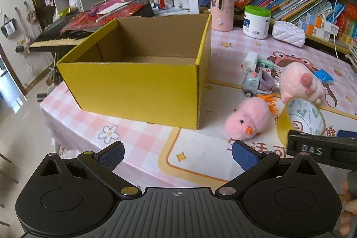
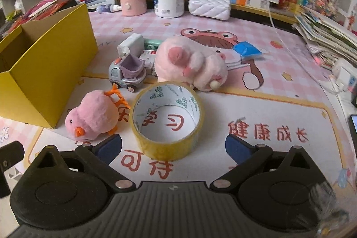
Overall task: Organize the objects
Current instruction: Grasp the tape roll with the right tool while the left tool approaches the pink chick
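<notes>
The right hand-held gripper (image 2: 173, 146) hangs low over the counter (image 2: 279, 104) with its blue-padded jaws spread wide and empty, the roll of yellowish clear packing tape (image 2: 167, 124) lying flat on its side between them at lower centre; that framing suggests the tape is the next pick. The left hand-held gripper (image 1: 178, 154) is likewise wide open, holding nothing, pointed toward the open yellow cardboard box (image 1: 138, 82) filling the middle of its view, apparently the collecting bin and empty as far as can be seen. Just left of the tape sits a pink plush chick with orange beak (image 2: 92, 121); behind, a grey-and-lilac toy truck (image 2: 128, 73) and a larger pink plush toy (image 2: 189, 64) wait.
</notes>
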The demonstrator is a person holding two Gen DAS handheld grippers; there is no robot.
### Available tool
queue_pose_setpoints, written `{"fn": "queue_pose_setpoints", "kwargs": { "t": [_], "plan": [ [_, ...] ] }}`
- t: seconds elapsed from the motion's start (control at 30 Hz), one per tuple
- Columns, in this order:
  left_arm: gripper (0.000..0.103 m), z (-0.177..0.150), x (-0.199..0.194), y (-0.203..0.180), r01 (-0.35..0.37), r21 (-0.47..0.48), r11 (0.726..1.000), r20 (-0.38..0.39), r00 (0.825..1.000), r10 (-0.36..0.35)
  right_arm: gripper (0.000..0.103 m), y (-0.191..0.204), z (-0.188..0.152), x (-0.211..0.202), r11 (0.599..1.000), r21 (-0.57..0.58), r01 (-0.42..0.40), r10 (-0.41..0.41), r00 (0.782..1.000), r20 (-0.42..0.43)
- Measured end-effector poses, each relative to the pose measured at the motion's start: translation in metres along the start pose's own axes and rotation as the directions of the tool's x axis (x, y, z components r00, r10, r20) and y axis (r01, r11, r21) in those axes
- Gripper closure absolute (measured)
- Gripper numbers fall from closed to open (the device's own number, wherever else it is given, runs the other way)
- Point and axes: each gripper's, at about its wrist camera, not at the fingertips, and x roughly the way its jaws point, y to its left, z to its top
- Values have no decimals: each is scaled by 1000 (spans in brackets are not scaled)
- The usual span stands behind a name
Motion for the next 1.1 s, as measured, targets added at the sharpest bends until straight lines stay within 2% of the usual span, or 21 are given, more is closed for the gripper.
{"fn": "queue_pose_setpoints", "kwargs": {
  "t": [0.23,0.33,0.43,0.63,0.77,0.93,1.1],
  "plan": [
    [0,-2,-1,-5,5,-34,999,-18,1000,-6,2,-1,5,17,997,-63,-34,35,999,12],
    [0,-2,0,-6,-4,-35,999,-23,1000,4,7,-1,9,24,995,-86,-48,51,998,27],
    [0,0,-1,-6,0,-41,999,-21,1000,-1,20,1,14,32,992,-113,-57,61,998,26],
    [0,7,2,-16,25,-18,1000,-14,1000,-25,22,-4,24,33,990,-115,-87,88,996,2],
    [0,11,10,-35,68,27,997,-23,997,-68,22,-19,31,10,991,-86,-101,109,990,85],
    [0,15,26,-68,114,114,987,-39,993,-111,22,-43,35,-18,997,-45,-65,72,977,199],
    [1,21,42,-102,111,216,970,-18,994,-109,22,-66,35,-28,998,-28,-48,53,977,208]
  ]
}}
